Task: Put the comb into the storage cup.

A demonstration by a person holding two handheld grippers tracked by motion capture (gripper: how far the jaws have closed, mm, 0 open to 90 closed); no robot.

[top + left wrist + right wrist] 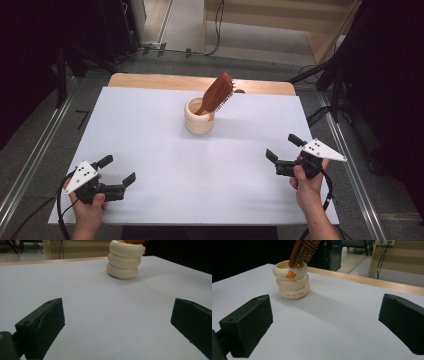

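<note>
Nearest to me, at the front edge of the white table (165, 165), two hands come up from below, each holding a gripper; the left gripper (119, 170) sits near the front left corner, its two black jaws spread wide with nothing between them, and its grey three-cornered plate lies over the hand; the right gripper (283, 148) hovers toward the right edge, a little farther up the table, jaws likewise wide apart and empty, pointing inward and slightly away from the person; a dark cable trails from each back off the table's near edge; from the left gripper view the jaws frame bare white surface, and beyond them stands the cream holder (125, 260), well apart from the tips; the right gripper view shows the same holder (292, 283) as three stacked rounded rings with a small orange mark on its top ring; out in the middle of the table, toward the far side, the holder (199, 116) stands upright, and a wooden hairbrush (216, 93) rests in it handle down, its bristled head leaning up and to the right over the rim; both grippers are well clear of holder and brush; past the white surface a strip of bare wood edges the far side of the table.
</note>
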